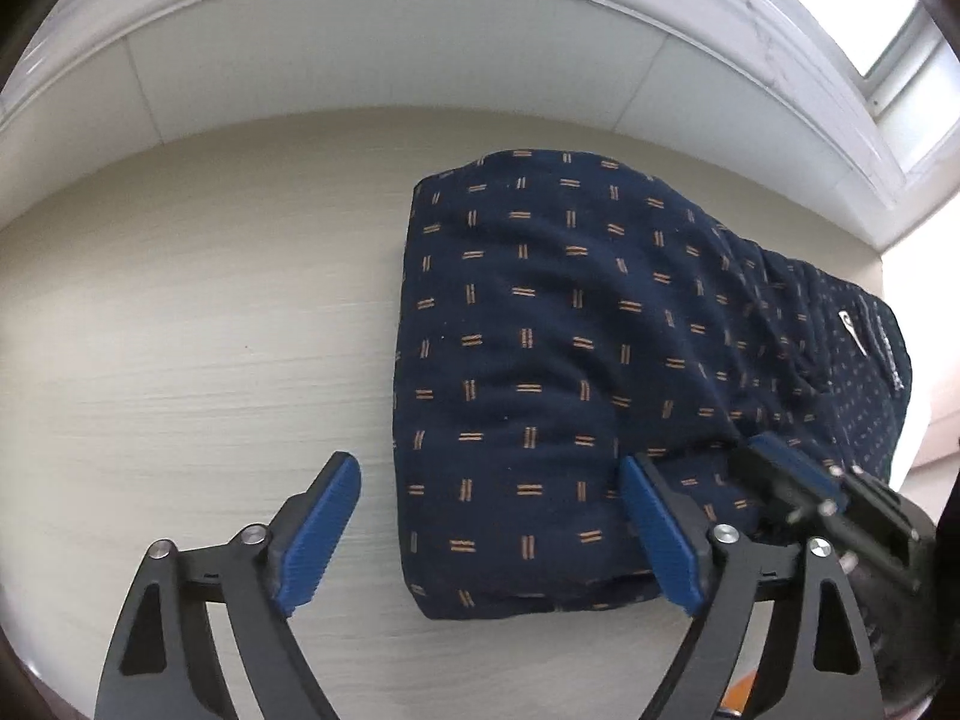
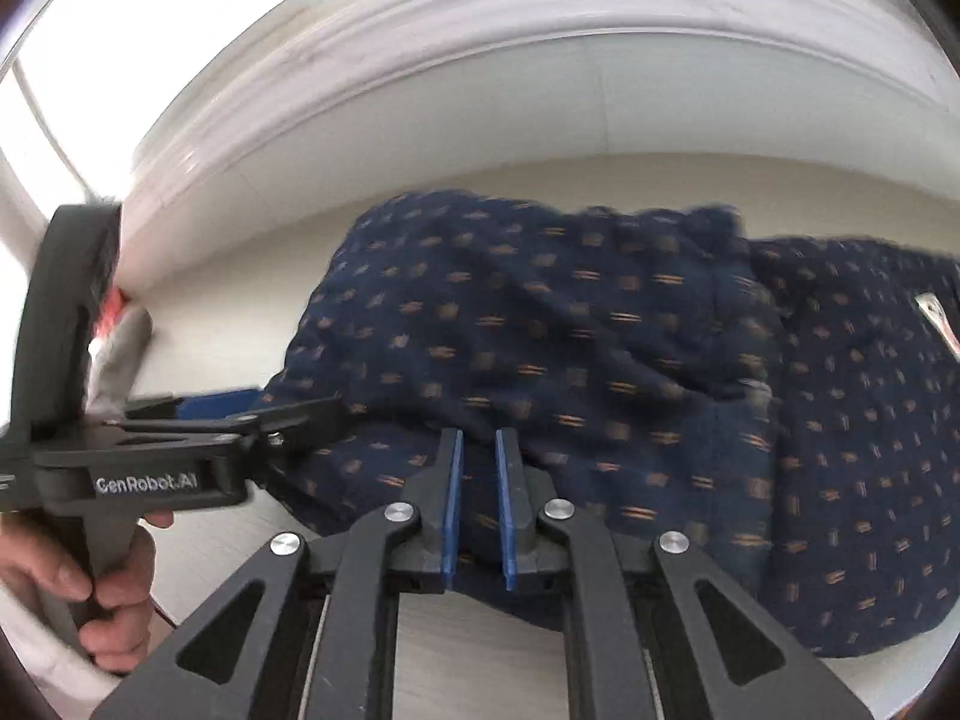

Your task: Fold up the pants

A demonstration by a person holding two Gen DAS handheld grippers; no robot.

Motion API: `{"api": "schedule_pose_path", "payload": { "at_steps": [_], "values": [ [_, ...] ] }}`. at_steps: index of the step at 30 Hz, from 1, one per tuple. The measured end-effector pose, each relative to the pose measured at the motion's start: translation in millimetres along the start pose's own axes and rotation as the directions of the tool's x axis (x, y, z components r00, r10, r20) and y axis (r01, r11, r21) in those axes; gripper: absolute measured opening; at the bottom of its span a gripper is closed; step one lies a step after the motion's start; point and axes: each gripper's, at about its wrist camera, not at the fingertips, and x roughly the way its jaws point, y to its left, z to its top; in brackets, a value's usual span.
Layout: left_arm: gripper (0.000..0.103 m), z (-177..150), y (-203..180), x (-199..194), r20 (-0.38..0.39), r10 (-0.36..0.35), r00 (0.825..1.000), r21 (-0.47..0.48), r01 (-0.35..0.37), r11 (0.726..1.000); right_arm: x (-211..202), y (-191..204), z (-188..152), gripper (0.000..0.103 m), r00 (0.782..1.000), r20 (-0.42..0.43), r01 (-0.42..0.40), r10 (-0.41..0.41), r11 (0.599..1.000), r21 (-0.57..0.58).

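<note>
Left wrist view shows the left gripper (image 1: 489, 531) spread wide, empty, over folded pants (image 1: 540, 330) (nearly done); right gripper (image 2: 478, 510) nearly closed, pinching cloth; next, release and smooth.

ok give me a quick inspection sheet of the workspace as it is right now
surface: pale wood-grain tabletop, bare to the left of the garment
job's things: navy patterned pants lying folded into a thick bundle, waistband end with a white label toward the right
clutter: a small red and grey item by the wall, too blurred to identify
grippers: left hand-held gripper open, its pads astride the bundle's near left corner, not pressing; right hand-held gripper shows a narrow gap with fabric behind it, no clear grip
cables: thin dark cord under the person's hand
surroundings: white wall panel and moulded sill behind the table, window above
</note>
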Motion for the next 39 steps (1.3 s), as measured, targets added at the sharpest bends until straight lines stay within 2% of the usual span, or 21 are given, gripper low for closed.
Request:
{"api": "schedule_pose_path", "payload": {
  "at_steps": [1,3,4,5,6,7,8,10,11,13,15,17,19,21,24,29,33,39],
  "values": [
    [0.092,0,0,0,0.002,0.004,1.000,0.003,-0.004,1.000,-9,-15,0,0.003,0.998,0.012,0.060,-0.061,0.998,0.018],
    [0.092,2,-1,3,0.002,0.006,1.000,0.008,-0.006,1.000,-21,-41,-2,0.000,0.996,0.024,0.083,-0.085,0.994,0.069],
    [0.091,3,-3,1,0.007,0.014,1.000,0.010,-0.014,1.000,-27,-58,-3,0.000,0.998,0.021,0.064,-0.066,0.992,0.111],
    [0.089,4,-6,-2,0.012,0.021,1.000,0.015,-0.021,1.000,-31,-68,-4,0.000,0.998,0.019,0.055,-0.058,0.989,0.136],
    [0.087,7,-11,-8,0.021,0.038,0.999,0.025,-0.038,0.999,-38,-79,-3,0.000,0.996,0.014,0.089,-0.093,0.984,0.157],
    [0.081,8,-14,-11,0.027,0.048,0.998,0.032,-0.049,0.998,-42,-86,-4,0.005,0.992,0.003,0.123,-0.126,0.977,0.174],
    [0.077,5,-23,-12,0.032,0.054,0.998,0.040,-0.056,0.998,-46,-96,-5,0.005,0.991,-0.016,0.135,-0.135,0.969,0.208],
    [0.077,8,-35,-21,0.041,0.060,0.997,0.047,-0.061,0.997,-59,-125,-6,0.005,0.998,-0.031,0.063,-0.056,0.945,0.322],
    [0.077,10,-40,-26,0.050,0.048,0.998,0.046,-0.050,0.998,-69,-139,-8,0.005,0.999,-0.012,0.047,-0.045,0.928,0.369],
    [0.077,15,-54,-40,0.073,0.027,0.997,0.051,-0.031,0.998,-96,-171,-14,0.006,0.998,0.038,0.035,-0.059,0.889,0.457],
    [0.078,22,-71,-49,0.090,0.000,0.996,0.064,-0.006,0.998,-123,-203,-23,0.007,0.992,0.076,0.051,-0.105,0.853,0.520],
    [0.078,28,-90,-54,0.089,-0.022,0.996,0.082,0.014,0.997,-142,-234,-32,0.017,0.984,0.089,0.079,-0.158,0.817,0.571],
    [0.078,42,-111,-55,0.076,-0.049,0.996,0.095,0.042,0.995,-159,-271,-47,0.048,0.973,0.088,0.109,-0.215,0.757,0.644],
    [0.078,50,-129,-54,0.071,-0.055,0.996,0.123,0.046,0.991,-169,-300,-61,0.049,0.964,0.091,0.113,-0.249,0.698,0.708],
    [0.078,60,-148,-49,0.064,-0.042,0.997,0.166,0.031,0.986,-175,-329,-79,0.049,0.963,0.094,0.093,-0.252,0.642,0.761],
    [0.078,62,-174,-43,0.067,-0.020,0.998,0.206,0.006,0.979,-170,-353,-98,0.049,0.968,0.075,0.095,-0.238,0.629,0.771],
    [0.079,65,-187,-44,0.072,0.004,0.997,0.212,-0.019,0.977,-160,-372,-93,0.049,0.972,0.087,0.069,-0.218,0.618,0.783],
    [0.079,64,-194,-43,0.076,0.030,0.997,0.210,-0.045,0.977,-155,-384,-90,0.049,0.975,0.134,0.010,-0.175,0.645,0.764]
  ]
}}
